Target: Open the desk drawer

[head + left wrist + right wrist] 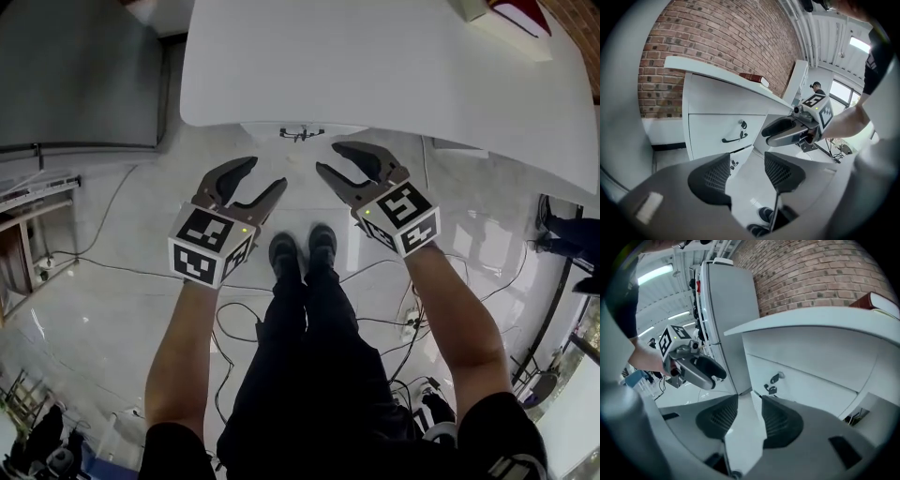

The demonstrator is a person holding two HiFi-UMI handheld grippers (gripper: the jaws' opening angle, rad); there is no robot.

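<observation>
Drawer front, white and flat with a dark curved metal handle point(733, 139), sits shut just under the top of the white table point(375, 66). My left gripper point(265, 174) and right gripper point(328, 157) hover before the table's front edge. The left fingers point(230, 176) are spread wide and the right fingers point(367, 159) slightly less, both pairs empty. I should straddle the handle squarely, clamp firmly, then pull straight out from the table.
</observation>
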